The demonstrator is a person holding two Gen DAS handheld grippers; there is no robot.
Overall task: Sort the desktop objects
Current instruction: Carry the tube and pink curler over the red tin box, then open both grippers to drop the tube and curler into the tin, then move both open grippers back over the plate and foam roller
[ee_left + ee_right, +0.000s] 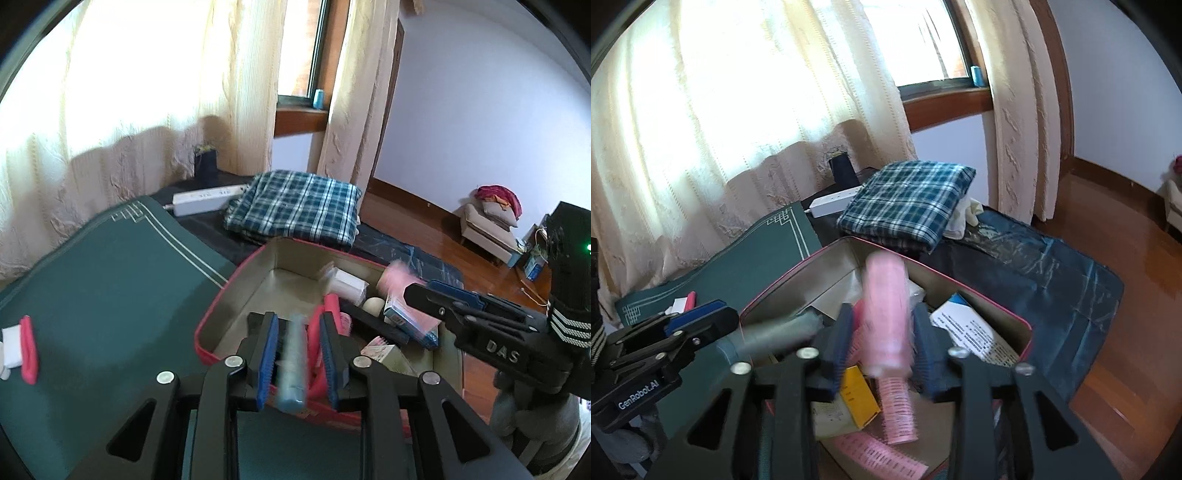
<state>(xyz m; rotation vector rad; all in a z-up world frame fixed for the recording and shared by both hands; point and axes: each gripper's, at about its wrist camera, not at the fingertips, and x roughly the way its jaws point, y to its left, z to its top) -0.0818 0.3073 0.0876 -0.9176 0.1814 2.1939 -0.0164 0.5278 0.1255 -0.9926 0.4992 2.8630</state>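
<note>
Over the red-rimmed tin (236, 291), my left gripper (298, 354) clamps a pale-blue tube (293, 365); my right gripper (882, 354) has spread, its pads clear of the pink roller (886, 317), seemingly dropping it inside.

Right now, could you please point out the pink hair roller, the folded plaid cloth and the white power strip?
pink hair roller (886, 310): right wrist view, middle of its blurred barrel.
folded plaid cloth (295, 206): left wrist view, centre of its top face.
white power strip (203, 197): left wrist view, middle of its long body.
</note>
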